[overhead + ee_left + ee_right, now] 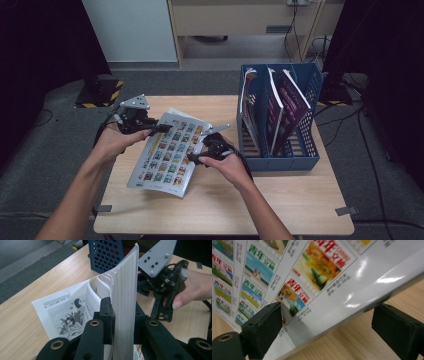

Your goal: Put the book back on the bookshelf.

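This looks like an office or lab room set up for recording. A small light wooden table [280, 200] stands on grey carpet [45, 165], with grey tape tabs [346, 211] stuck at its front corners. On the table sits a blue perforated plastic magazine file rack [305, 145] holding upright magazines [287, 107]. Behind it are a white cabinet panel [132, 30] and a pale wooden desk frame [240, 20], with black cables [300, 35] hanging down to the floor. Dark curtains [35, 50] close off both sides, and a black stand base marked with yellow-and-black hazard tape [100, 92] rests on the carpet at the left.
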### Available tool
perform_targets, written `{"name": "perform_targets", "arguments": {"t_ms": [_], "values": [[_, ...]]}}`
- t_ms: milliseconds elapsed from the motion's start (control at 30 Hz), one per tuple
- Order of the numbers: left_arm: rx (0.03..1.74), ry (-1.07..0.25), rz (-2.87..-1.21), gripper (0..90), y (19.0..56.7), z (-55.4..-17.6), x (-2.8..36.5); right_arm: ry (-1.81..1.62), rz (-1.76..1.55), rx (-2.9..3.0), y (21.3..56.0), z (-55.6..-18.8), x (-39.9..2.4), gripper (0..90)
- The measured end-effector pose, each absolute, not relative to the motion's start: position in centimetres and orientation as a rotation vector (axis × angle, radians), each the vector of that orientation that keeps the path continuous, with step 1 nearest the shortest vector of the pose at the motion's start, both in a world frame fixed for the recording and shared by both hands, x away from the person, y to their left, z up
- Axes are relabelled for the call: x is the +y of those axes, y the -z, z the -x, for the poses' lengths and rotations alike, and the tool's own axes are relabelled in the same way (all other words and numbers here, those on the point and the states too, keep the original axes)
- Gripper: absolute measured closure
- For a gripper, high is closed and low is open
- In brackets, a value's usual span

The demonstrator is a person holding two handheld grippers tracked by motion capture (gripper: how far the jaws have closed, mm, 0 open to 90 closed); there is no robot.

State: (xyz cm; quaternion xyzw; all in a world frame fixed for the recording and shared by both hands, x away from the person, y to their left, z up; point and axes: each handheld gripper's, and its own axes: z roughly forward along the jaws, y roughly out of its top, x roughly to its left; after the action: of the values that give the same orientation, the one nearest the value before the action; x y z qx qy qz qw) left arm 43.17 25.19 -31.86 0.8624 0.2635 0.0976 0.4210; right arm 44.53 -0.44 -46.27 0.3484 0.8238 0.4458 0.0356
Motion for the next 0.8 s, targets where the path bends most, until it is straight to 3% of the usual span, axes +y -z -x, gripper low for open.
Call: {"name": "perform_targets", "arguments": {"t_ms": [333,800], "values": [[0.645,-0.239,-2.153,77.0,31.7,-43.0,25.0,-1.501,-1.083,2.511,46.4,-45.4,-0.9,6.8],[0.638,-0.222,-2.137,77.0,31.9,-42.9,25.0,-1.556,-0.987,2.531,45.3,-45.4,-0.8,29.1]]}}
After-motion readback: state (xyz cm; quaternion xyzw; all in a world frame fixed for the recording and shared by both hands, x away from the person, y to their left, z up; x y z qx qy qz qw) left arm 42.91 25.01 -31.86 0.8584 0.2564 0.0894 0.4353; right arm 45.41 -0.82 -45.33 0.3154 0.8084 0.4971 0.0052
